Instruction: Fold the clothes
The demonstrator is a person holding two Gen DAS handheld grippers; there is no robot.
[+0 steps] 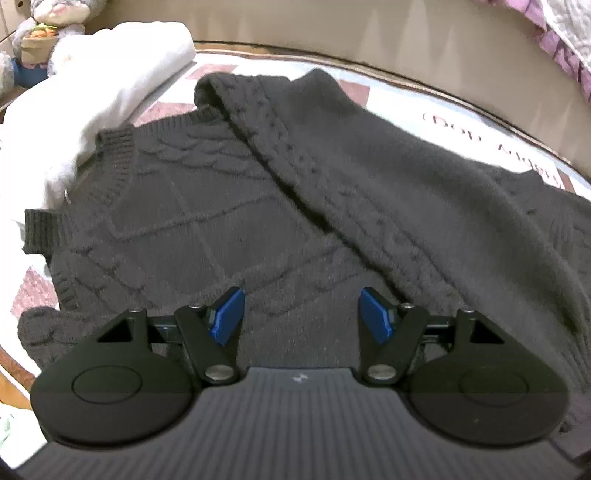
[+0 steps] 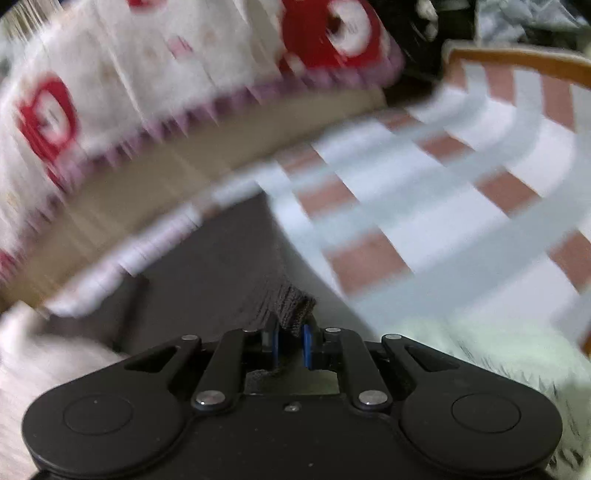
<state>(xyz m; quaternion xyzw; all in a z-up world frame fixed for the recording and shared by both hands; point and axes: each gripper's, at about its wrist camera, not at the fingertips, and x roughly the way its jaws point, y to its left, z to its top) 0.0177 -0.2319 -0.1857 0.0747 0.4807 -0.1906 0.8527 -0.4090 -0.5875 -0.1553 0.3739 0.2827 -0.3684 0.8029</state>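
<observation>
Knit sweater (image 1: 258, 206) hides the cloth's (image 1: 461, 122) blurred lettering.

Checked cloth (image 1: 461, 122): beneath the gripper, on the surface
Plush toys (image 1: 40, 33): far upper left of the gripper
Red-and-white fabric (image 2: 147, 66): blurred, above the gripper

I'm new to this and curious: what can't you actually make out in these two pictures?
- Left wrist view: printed words on the checked cover, partly hidden by the dark sweater.
- Left wrist view: plush toys, cut off by the frame edge.
- Right wrist view: red-and-white bedding, motion-blurred.
- Right wrist view: which sweater part the right gripper pinches.
</observation>
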